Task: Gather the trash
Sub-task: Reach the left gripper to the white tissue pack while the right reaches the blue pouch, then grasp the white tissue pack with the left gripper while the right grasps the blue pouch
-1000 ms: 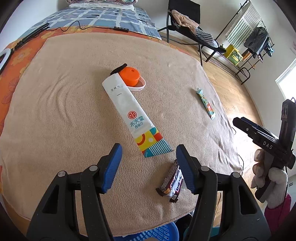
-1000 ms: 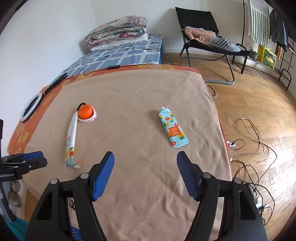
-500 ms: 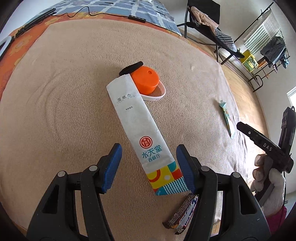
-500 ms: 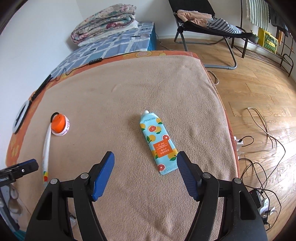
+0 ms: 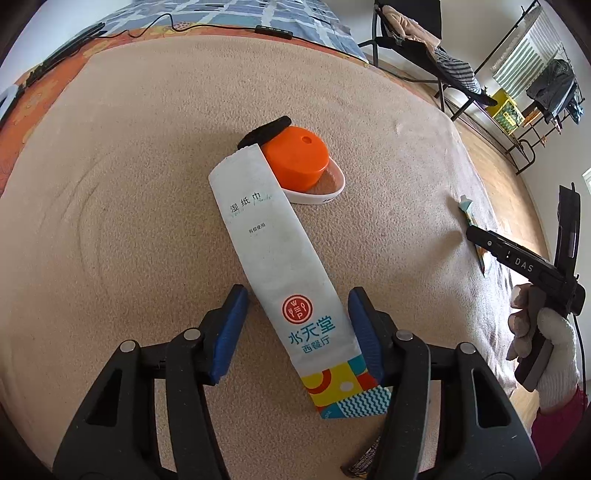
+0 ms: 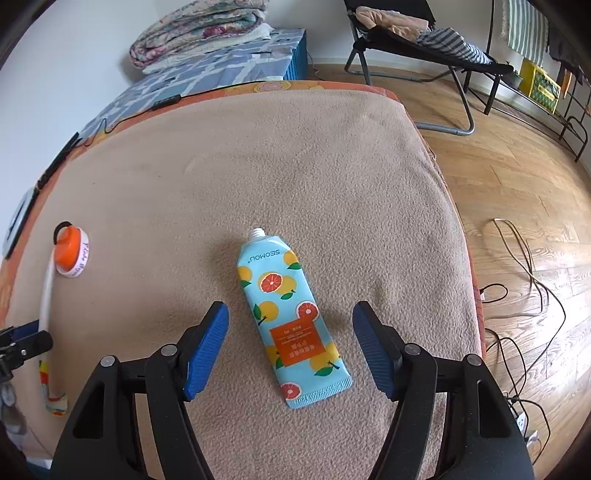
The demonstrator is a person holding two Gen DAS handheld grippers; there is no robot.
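A long white wet-wipe packet (image 5: pixel 280 266) with a colourful end lies on the beige blanket (image 5: pixel 110 221). My left gripper (image 5: pixel 297 328) is open, its blue fingers straddling the packet's lower part. An orange cap on a white lid (image 5: pixel 301 166) touches the packet's far end. A blue tube with orange-fruit print (image 6: pixel 288 317) lies uncapped on the blanket (image 6: pixel 295 166); my right gripper (image 6: pixel 291 343) is open around it. A dark snack wrapper (image 5: pixel 364 467) peeks out under my left gripper.
The orange cap (image 6: pixel 70 249) and the packet (image 6: pixel 46 291) show at the left in the right wrist view. The blanket's right edge drops to a wooden floor with cables (image 6: pixel 517 295). A folding chair (image 6: pixel 424 40) and folded quilts (image 6: pixel 199 33) stand beyond.
Both grippers moved forward and down: the left now straddles the white packet, the right now straddles the blue tube. Both stayed open.
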